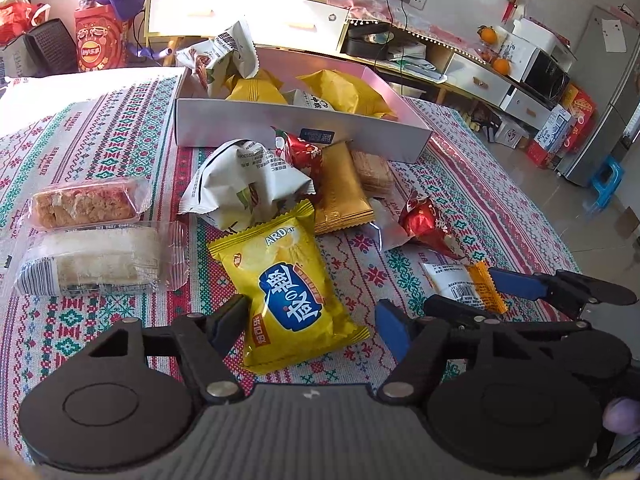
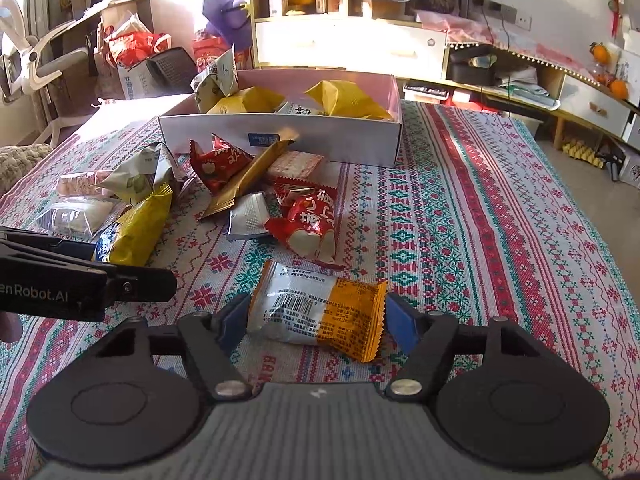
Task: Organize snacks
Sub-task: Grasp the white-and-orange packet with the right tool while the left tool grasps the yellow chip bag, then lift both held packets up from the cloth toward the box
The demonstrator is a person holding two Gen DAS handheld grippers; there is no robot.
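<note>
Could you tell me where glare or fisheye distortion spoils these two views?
Left wrist view: sunlight washes out the cabinet behind the box; edges bend. Right wrist view: similar glare on the drawers; the packet between the right tongs stays sharp.

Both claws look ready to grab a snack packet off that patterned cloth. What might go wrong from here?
1. The left gripper and right gripper work close together, so their arms may bump.
2. The right fingers straddle the white-and-orange foil packet at its crimped ends; it may buckle or slip.
3. The open white cardboard box already holds puffy packets, so an added one might slide out.
</note>
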